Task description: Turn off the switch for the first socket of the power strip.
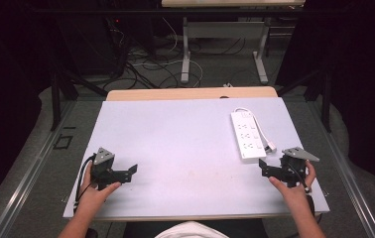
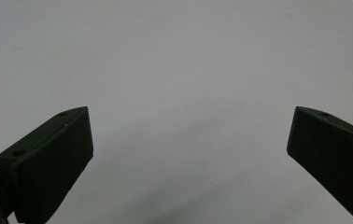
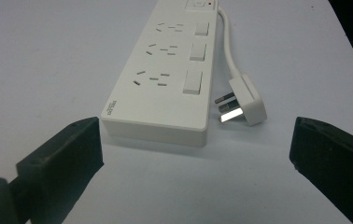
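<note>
White tabletop (image 1: 175, 148), dark cabled floor (image 1: 151, 69).

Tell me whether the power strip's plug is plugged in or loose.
Loose. The plug lies on the table beside the power strip, its prongs bare.

I see a big white table (image 1: 175, 144). A white power strip (image 1: 246, 135) lies flat on it, its plug (image 3: 244, 100) beside it.

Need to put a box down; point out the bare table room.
Bare: the whole stretch between the left gripper and the power strip, back to the table's far edge. Crowded: the right side, with strip, plug and right gripper.
</note>
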The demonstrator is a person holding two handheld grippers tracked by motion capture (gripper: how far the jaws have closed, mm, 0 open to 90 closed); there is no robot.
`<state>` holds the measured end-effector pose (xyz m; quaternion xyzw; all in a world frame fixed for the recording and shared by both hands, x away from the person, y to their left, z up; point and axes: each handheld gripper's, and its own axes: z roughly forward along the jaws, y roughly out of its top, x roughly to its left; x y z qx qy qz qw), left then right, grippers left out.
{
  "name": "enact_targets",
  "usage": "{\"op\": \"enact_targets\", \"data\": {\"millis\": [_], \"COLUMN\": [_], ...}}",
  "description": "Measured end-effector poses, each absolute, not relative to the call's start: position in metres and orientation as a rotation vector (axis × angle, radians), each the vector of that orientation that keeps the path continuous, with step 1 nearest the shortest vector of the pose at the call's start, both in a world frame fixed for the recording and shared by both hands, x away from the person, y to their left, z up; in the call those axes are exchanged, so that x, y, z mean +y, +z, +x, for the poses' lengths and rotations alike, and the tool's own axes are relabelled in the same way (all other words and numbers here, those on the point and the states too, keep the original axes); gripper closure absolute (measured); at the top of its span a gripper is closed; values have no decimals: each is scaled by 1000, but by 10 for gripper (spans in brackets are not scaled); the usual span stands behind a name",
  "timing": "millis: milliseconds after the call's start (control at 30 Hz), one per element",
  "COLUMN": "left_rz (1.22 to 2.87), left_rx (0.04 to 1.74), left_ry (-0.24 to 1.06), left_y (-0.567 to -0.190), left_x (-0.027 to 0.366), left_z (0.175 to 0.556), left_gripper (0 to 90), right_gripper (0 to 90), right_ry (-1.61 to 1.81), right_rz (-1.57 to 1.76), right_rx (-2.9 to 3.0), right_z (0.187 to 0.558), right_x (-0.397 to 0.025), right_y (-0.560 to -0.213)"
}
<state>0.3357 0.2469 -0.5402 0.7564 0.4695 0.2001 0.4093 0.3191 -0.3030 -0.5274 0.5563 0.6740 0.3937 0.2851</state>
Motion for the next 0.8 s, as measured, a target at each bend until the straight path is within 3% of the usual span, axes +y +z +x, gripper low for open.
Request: {"op": "enact_targets", "data": {"millis": [800], "left_rz": [1852], "left_rx": [1191], "left_ry": [516], "left_y": [-539], "left_x": [249], "left_z": [335], "left_gripper": [2], "right_gripper": [63], "right_ry": [1001], "right_rz": [1451], "right_rx": [1887], "right_z": [336], "right_x": [-301], "right_y": [-501]}}
